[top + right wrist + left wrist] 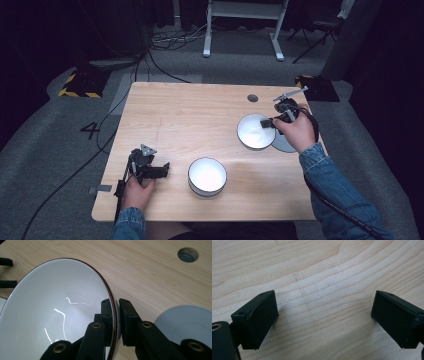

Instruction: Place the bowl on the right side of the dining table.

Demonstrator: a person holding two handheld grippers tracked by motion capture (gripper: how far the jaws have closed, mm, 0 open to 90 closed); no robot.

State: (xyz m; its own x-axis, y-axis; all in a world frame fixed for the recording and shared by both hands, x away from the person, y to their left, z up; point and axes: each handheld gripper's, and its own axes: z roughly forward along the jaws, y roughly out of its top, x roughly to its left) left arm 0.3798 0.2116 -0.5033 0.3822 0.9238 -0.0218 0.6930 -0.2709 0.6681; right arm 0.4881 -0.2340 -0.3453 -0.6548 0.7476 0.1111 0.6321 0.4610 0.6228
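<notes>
My left gripper (159,170) gapes empty over table (190,115) | near bowl (207,175) idle | my right gripper (117,315) pinches far bowl (57,312) rim beside plate (185,320) | risk: thin grip, bowl may slip

The worktop (200,115) is showing pale, matt wood grain. The white bowl (57,315) is reflecting light off a glossy, smooth glaze. The right tongs (115,315) are presenting matt black plastic with brass-coloured rivets.

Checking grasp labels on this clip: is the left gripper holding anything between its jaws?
No. In the left gripper view the left gripper has its jaws spread wide apart with just bare wooden table between them.
</notes>
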